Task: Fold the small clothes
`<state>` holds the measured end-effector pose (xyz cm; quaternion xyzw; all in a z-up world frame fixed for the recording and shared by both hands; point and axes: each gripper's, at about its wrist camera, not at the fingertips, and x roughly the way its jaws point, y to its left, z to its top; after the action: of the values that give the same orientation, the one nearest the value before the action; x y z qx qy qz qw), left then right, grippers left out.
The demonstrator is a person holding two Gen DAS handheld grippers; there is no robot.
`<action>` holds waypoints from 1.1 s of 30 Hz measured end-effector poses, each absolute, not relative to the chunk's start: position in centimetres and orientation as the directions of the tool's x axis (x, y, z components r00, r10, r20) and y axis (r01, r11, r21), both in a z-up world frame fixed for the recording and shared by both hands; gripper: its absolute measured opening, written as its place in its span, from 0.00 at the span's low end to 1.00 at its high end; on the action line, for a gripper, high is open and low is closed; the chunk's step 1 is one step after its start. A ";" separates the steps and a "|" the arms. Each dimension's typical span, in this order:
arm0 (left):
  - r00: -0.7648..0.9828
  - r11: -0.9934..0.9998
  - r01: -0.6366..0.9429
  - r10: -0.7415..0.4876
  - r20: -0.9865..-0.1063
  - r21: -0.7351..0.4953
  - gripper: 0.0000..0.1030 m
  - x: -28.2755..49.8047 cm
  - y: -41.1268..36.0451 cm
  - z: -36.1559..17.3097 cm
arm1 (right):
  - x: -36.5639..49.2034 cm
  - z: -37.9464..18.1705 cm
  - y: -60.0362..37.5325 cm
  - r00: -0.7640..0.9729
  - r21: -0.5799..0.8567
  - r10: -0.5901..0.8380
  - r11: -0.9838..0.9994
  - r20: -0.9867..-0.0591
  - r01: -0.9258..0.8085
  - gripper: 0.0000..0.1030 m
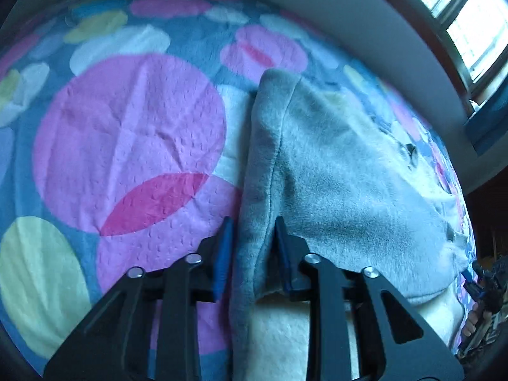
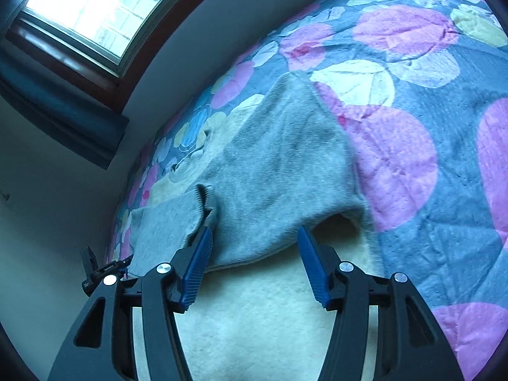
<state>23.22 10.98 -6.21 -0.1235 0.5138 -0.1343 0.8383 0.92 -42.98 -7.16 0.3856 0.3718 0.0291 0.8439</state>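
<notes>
A small grey fleece garment [image 1: 343,174] lies on a bed, its cream lining showing underneath. My left gripper [image 1: 252,225] is shut on a thick fold of the garment's left edge, which runs between the blue pads. In the right wrist view the same garment [image 2: 279,171] lies ahead, with a zip edge [image 2: 203,203] at its left. My right gripper [image 2: 254,231] is open, its blue pads [image 2: 197,263] spread either side of the garment's near hem, over the cream lining [image 2: 254,311]. The right gripper also shows at the far right of the left wrist view [image 1: 476,282].
The bed has a blue quilt with pink, white and yellow circles [image 1: 127,133]. A pale wall runs behind the bed. A window [image 2: 95,9] with a dark sill is beside it. The quilt [image 2: 444,190] stretches right of the garment.
</notes>
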 end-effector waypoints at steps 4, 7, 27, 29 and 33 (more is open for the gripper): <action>0.439 0.927 0.112 -0.369 -0.820 -0.357 0.19 23.2 11.4 -5.9 | 0.8 -7.1 -43.3 0.726 0.680 0.343 0.697 -0.596 0.229 0.55; 0.446 0.922 0.134 -0.383 -0.809 -0.363 0.20 23.4 11.7 -5.0 | 0.7 -6.8 -43.3 0.732 0.683 0.348 0.697 -0.586 0.216 0.55; 0.414 0.940 0.114 -0.340 -0.844 -0.323 0.27 33.6 9.0 -6.3 | 0.1 -8.1 -44.9 0.739 0.702 0.335 0.666 -0.584 0.253 0.55; 0.412 0.924 0.094 -0.376 -0.830 -0.371 0.27 33.8 9.8 -6.4 | -0.1 -7.9 -45.1 0.738 0.700 0.331 0.665 -0.588 0.259 0.55; 0.438 0.889 0.046 -0.427 -0.791 -0.455 0.27 33.3 12.3 -6.0 | -0.9 -6.9 -45.0 0.734 0.684 0.329 0.686 -0.595 0.247 0.55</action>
<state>33.26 12.27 -5.97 -0.1867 0.5104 -0.1432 0.8271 -0.94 -44.97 -6.93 0.3954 0.3641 0.0241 0.8429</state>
